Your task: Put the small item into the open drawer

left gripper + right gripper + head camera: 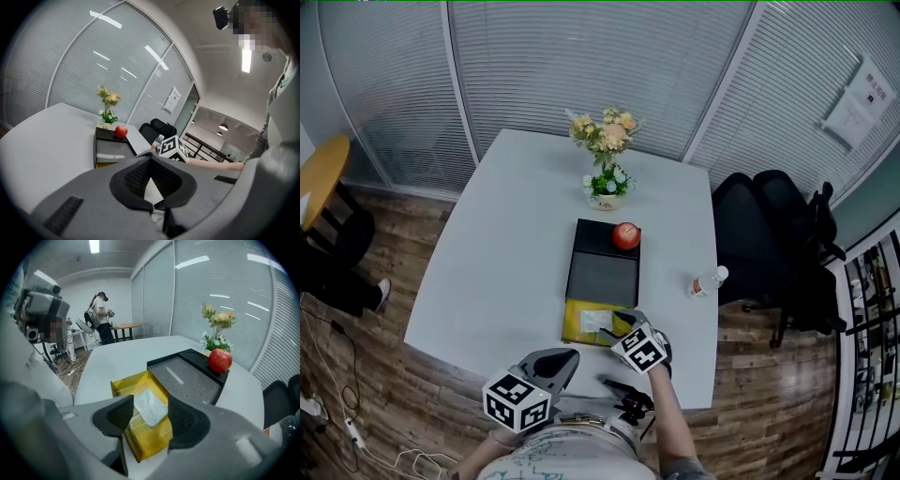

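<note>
**While the drawer is open, the little packet lies inside it**

When you look down from the head view, the right tongs (617, 324) hang over the yellow drawer (575, 325). The drawer is pulled out of a black box (602, 272) on the white table (506, 244). A small packet (594, 322) lies flat in the drawer. The left tongs (570, 358) wait low, near the table's edge. I count one apple (625, 235) on the box, one bunch of flowers (605, 141), one bottle (708, 281), one drawer, one packet and two tongs.

From the left gripper view, the tips of the left tongs (151, 158) are together, with nothing in them. The apple (121, 131) shows far off.

From the right gripper view, the jaws of the right tongs (151, 414) are wide apart. They touch nothing. The packet (149, 404) shows in the gap, but it is down on the drawer's floor (123, 385).

I think the packet is thin, soft and very light, like a wrapped wipe. It may bend or slip if pinched hard. The best place to hold it is probably across its flat middle, with a gentle squeeze.
</note>
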Demonstrator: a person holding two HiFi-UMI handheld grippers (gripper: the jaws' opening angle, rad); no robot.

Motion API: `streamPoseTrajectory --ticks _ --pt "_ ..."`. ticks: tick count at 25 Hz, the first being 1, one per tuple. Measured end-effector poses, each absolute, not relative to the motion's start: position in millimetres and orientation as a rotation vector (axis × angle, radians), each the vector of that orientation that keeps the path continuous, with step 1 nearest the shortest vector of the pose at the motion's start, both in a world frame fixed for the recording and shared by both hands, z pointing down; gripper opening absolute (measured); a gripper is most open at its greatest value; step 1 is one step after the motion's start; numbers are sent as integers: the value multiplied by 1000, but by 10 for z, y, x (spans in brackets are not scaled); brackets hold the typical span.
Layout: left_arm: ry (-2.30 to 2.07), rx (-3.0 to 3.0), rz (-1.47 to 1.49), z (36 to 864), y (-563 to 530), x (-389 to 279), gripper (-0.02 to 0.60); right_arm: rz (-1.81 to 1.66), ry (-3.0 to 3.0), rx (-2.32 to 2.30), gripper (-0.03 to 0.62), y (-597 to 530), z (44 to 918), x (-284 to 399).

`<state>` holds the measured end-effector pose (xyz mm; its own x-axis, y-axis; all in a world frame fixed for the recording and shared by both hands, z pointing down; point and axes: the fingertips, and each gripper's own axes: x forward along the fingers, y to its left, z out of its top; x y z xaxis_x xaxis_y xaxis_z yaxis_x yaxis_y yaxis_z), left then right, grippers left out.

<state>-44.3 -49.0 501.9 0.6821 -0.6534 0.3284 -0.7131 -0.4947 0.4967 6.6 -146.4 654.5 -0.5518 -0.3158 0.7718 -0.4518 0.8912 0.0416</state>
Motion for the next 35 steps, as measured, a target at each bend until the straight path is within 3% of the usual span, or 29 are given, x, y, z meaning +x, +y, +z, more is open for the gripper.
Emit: streamPoseTrajectory --ticks 15,24,35 --pt "-1051 2262 110 5015 -500 -392 -3 176 -2201 565 197 -1336 6461 184" --pt "-1032 2256 108 5022 -485 -276 -3 147 -2222 554 43 -1169 6380 222" --pt "-1006 2260 107 5028 -438 -165 -3 82 -2252 526 3 -951 6303 234"
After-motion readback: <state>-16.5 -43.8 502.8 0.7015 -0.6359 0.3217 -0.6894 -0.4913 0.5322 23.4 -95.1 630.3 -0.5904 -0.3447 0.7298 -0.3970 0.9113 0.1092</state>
